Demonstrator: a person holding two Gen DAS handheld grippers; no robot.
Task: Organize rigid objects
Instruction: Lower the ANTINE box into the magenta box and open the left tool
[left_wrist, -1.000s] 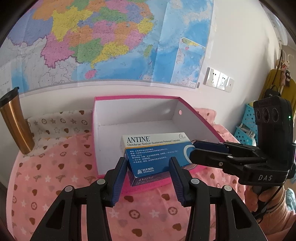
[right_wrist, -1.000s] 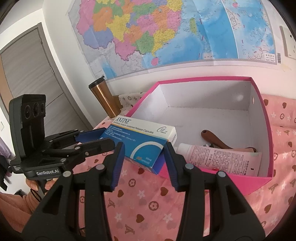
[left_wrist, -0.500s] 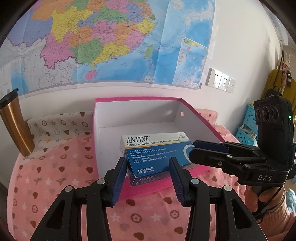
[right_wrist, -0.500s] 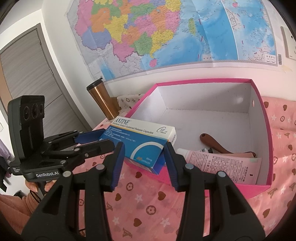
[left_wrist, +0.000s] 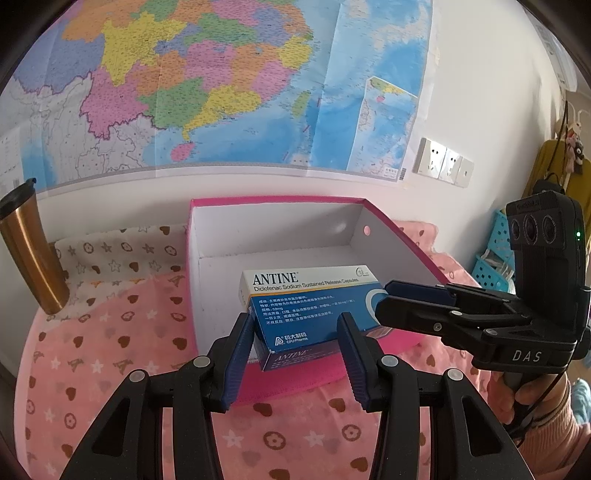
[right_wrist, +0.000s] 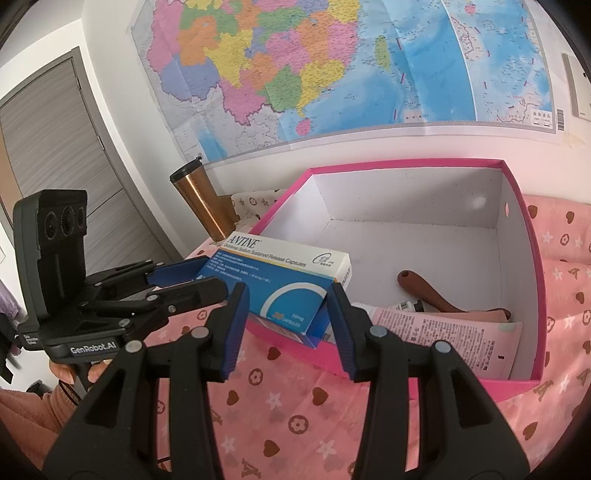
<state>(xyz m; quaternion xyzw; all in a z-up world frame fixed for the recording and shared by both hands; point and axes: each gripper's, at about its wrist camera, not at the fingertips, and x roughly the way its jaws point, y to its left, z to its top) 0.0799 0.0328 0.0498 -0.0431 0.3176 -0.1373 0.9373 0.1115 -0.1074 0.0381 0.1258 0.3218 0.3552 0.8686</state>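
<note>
- Left wrist view, nearest first: the left tool (left_wrist: 293, 325) is clamped on the near-left end of the medicine box (left_wrist: 314, 295), one blue pad on each side of it.
- That blue-and-white carton, printed ANTINE, sits tilted over the front rim of the pink box (left_wrist: 277, 201), partly above the white inside and partly jutting out over the front wall.
- Coming in from the right of the pink box, the right tool (left_wrist: 384, 302) grips the carton's other end, one finger above and one below; a hand (left_wrist: 532, 398) in a pink sleeve holds its handle.
- Right wrist view agrees: the carton's end is pinched between that tool's two pads, at the pink box's front-left corner.
- Inside the pink box, along its front wall and right of the carton, lies a pink tube (right_wrist: 443, 328) on its side.
- Just behind the tube, a brown wooden handle (right_wrist: 428, 291) lies on the white floor of the pink box; what it belongs to is hidden.
- Under and around the pink box, a pink cloth (left_wrist: 110, 350) with hearts and flowers covers the worktop.
- Left of the pink box, near the wall, a copper tumbler (left_wrist: 33, 251) with a black lid stands upright.
- Right of the pink box and further off are blue baskets (left_wrist: 495, 266).
- Behind the pink box, a coloured map (left_wrist: 221, 92) hangs on the wall, with white wall sockets (left_wrist: 443, 162) to its right.
- Far to the left of the pink box stands a grey door (right_wrist: 48, 147).
</note>
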